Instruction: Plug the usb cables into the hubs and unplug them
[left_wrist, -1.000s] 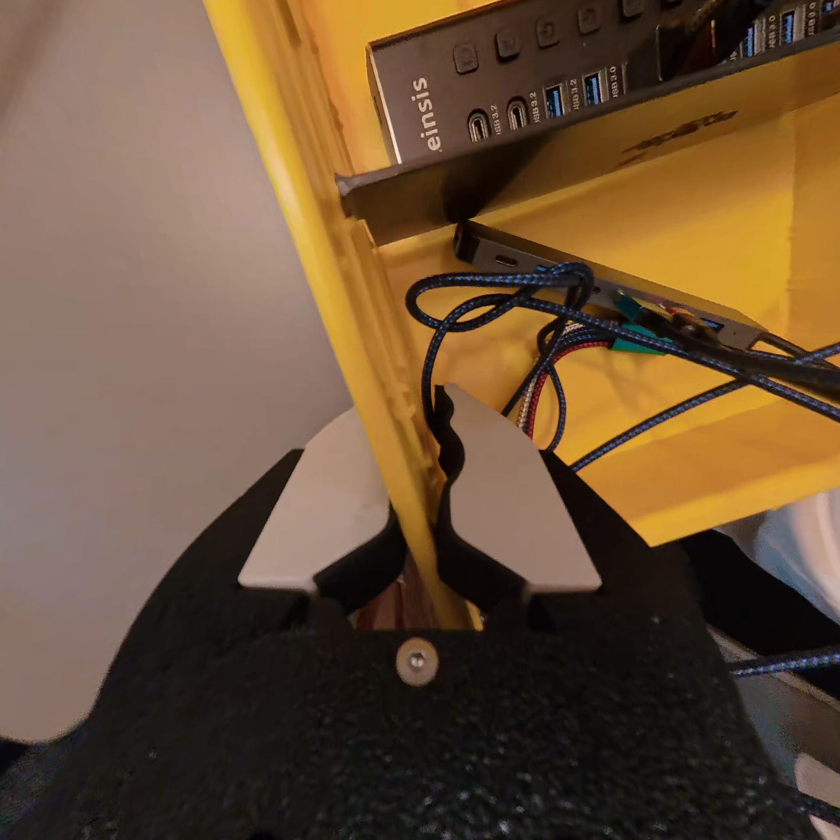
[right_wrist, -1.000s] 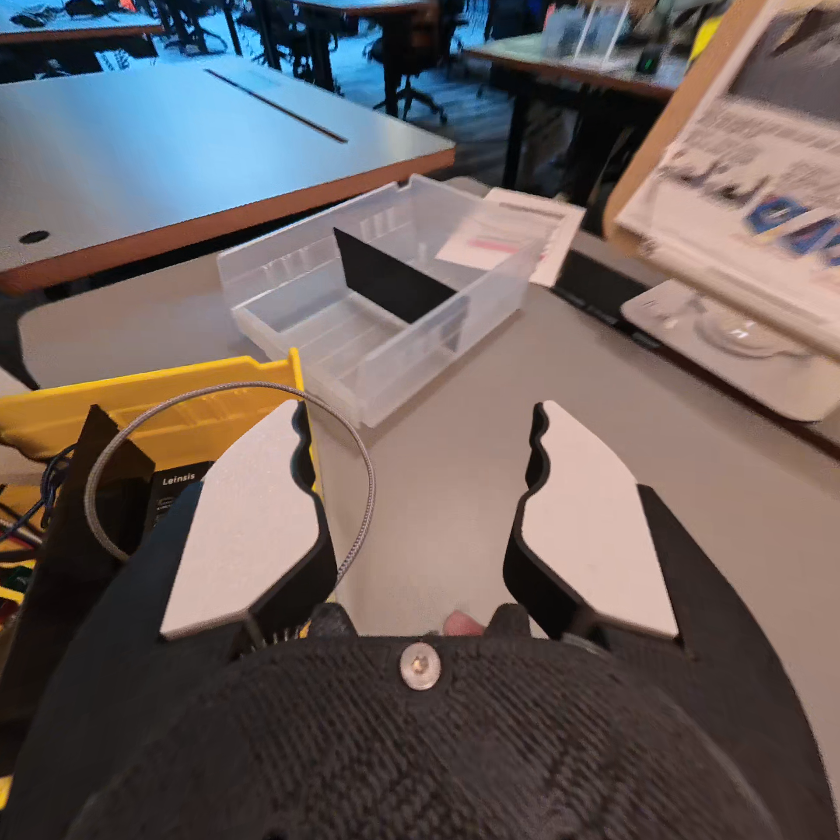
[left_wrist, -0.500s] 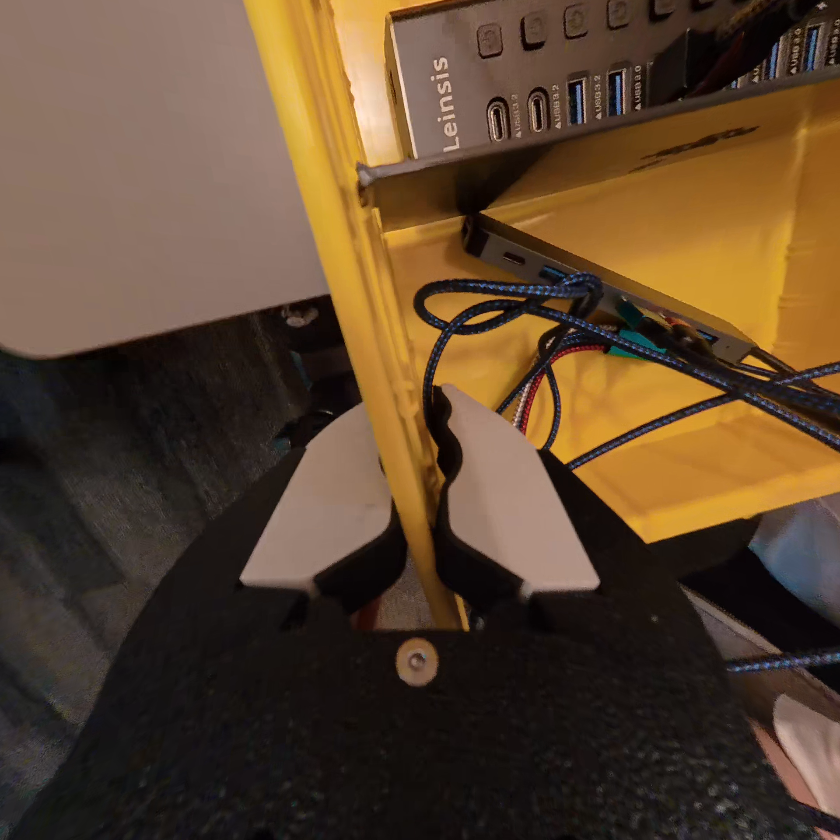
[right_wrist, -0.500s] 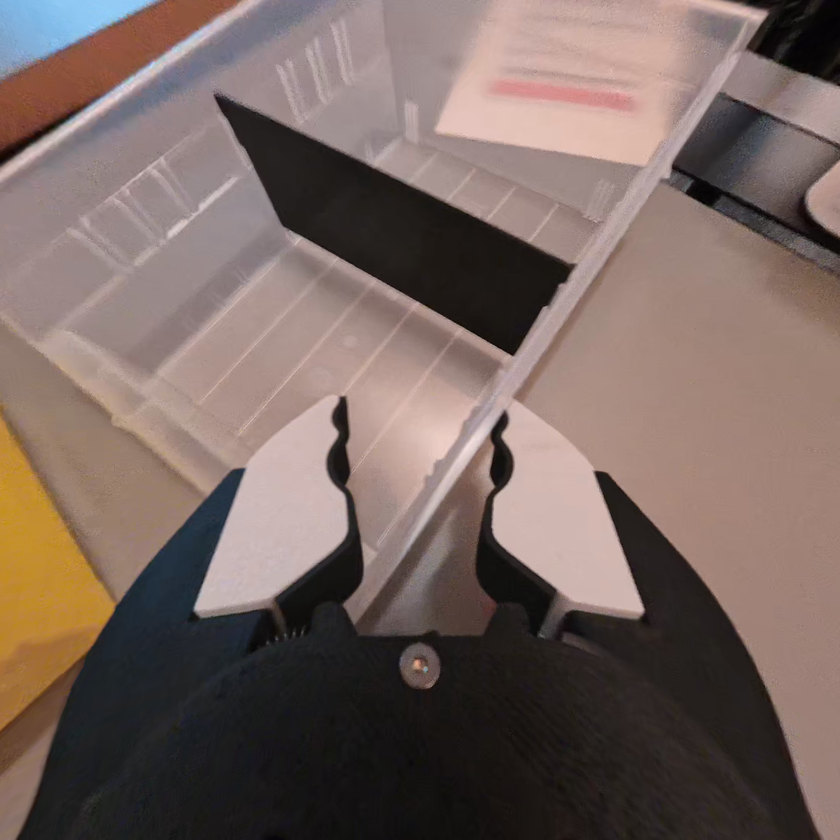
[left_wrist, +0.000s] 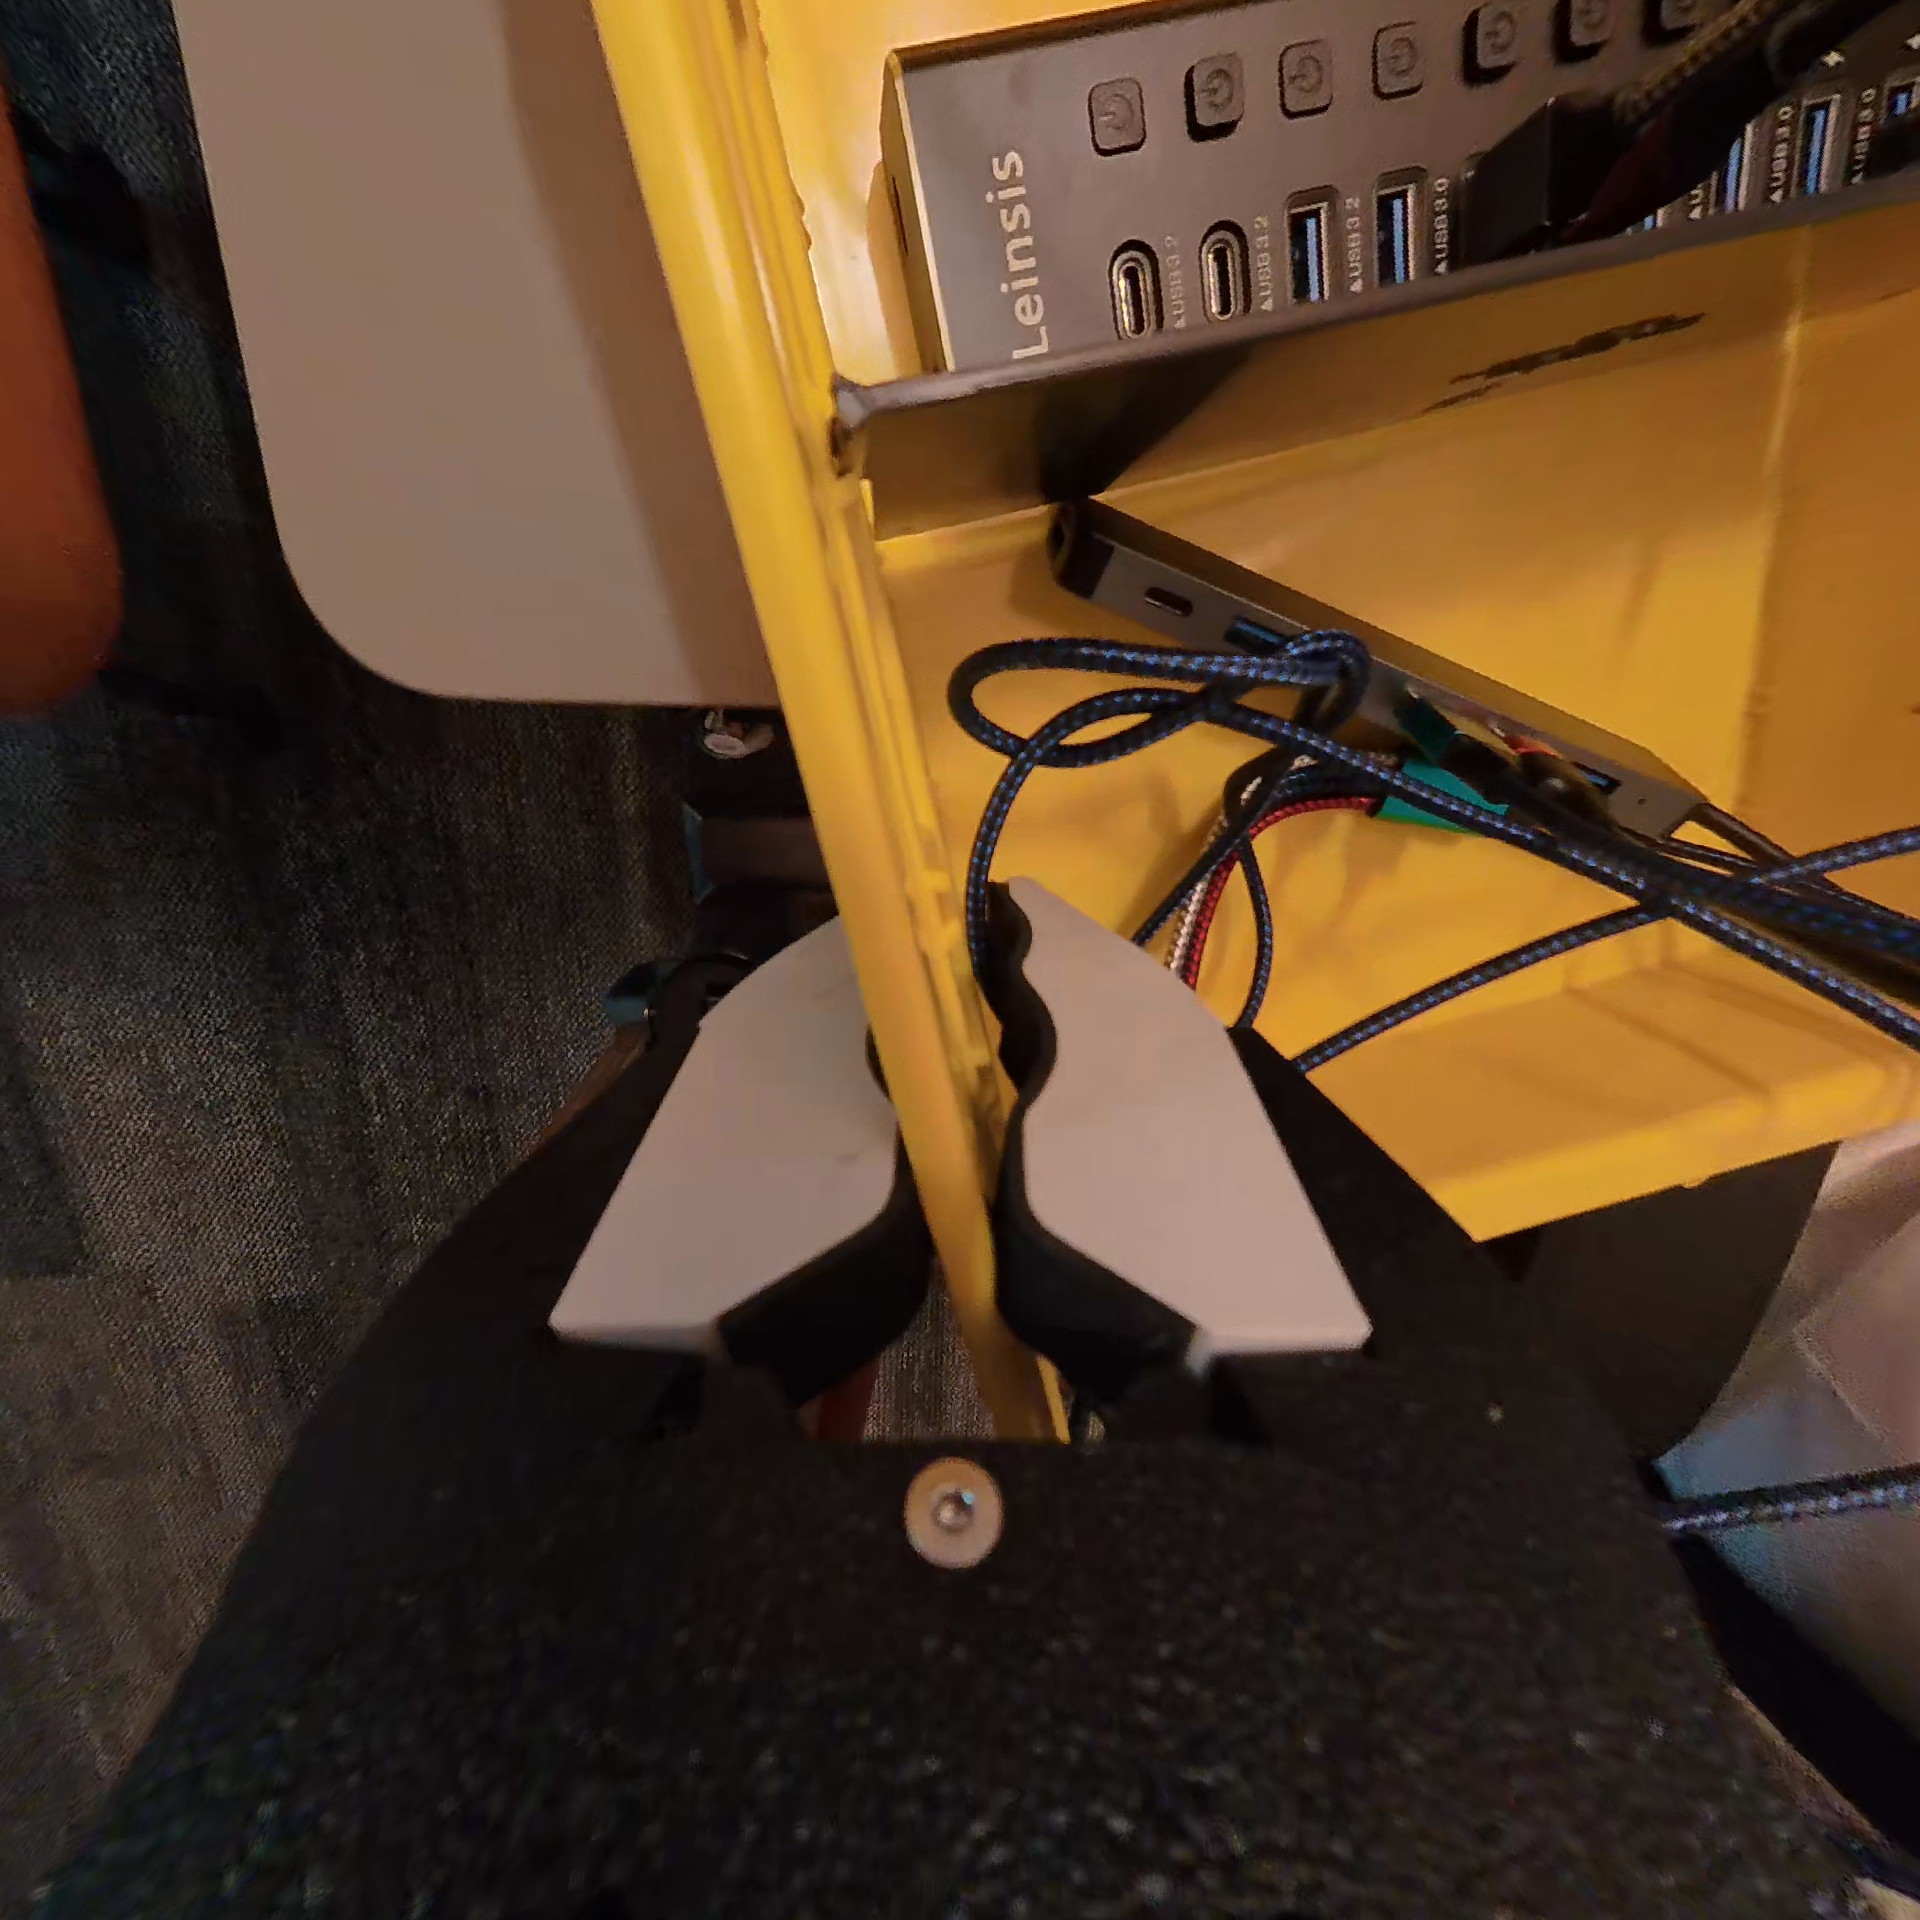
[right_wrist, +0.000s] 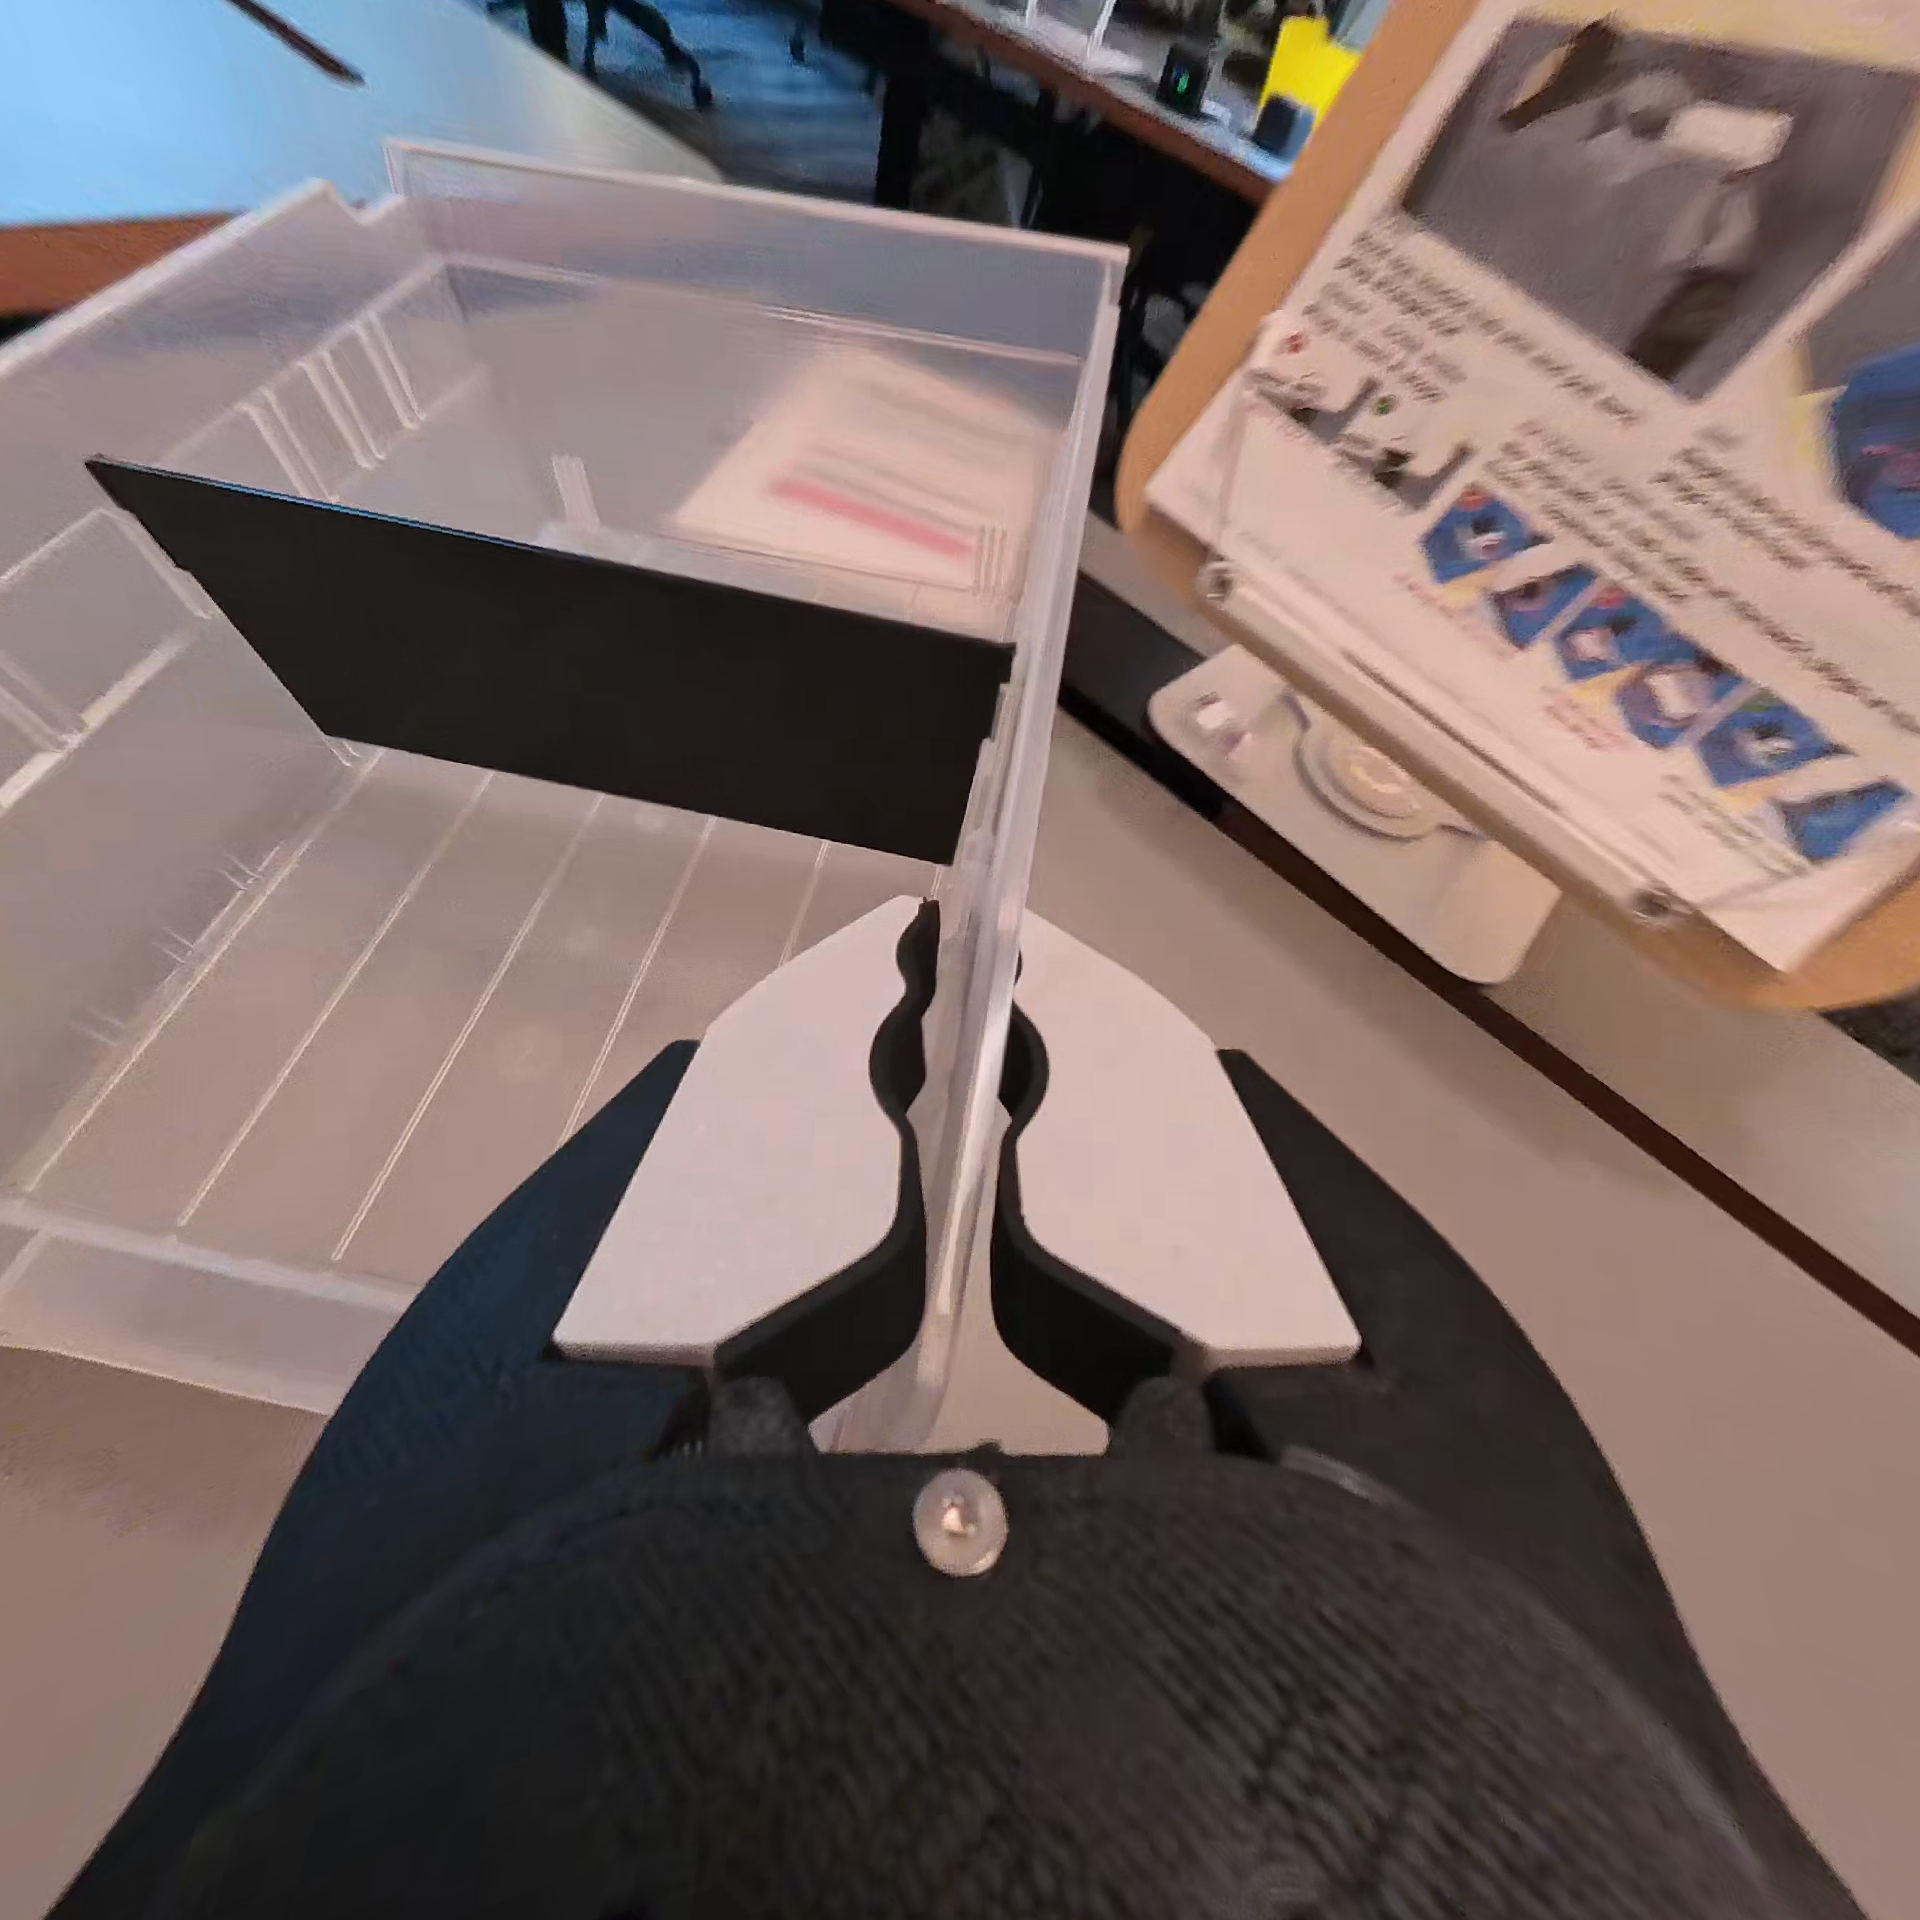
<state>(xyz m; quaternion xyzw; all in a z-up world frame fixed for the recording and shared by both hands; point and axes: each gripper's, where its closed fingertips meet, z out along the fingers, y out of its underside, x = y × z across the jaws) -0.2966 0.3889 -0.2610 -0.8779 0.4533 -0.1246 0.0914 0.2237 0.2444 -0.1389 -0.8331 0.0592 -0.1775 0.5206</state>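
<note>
My left gripper (left_wrist: 940, 935) is shut on the side wall of a yellow bin (left_wrist: 810, 582) and holds it off the table's edge, above the carpet. Inside, a black divider (left_wrist: 1039, 436) separates a black multi-port hub (left_wrist: 1299, 177) from a slim grey hub (left_wrist: 1382, 665). Blue-black braided cables (left_wrist: 1122, 707) and a red braided cable (left_wrist: 1226, 873) tangle beside the grey hub; some run into it. My right gripper (right_wrist: 961, 925) is shut on the right side wall of a clear plastic bin (right_wrist: 1049, 644), which has a black divider (right_wrist: 582, 655) across it and is otherwise empty.
The clear bin rests on a grey table (right_wrist: 1455, 1247). An instruction board on a stand (right_wrist: 1610, 499) leans at the right. A paper sheet (right_wrist: 852, 488) lies behind the clear bin. The table corner (left_wrist: 447, 364) and dark carpet (left_wrist: 260, 987) lie left of the yellow bin. Some 55 centimeters of space lies between my two pairs of fingers.
My right gripper swung from near the yellow bin to the clear bin, straddled its right wall and closed on it. My left gripper kept its grip and carried the yellow bin past the table's edge.
</note>
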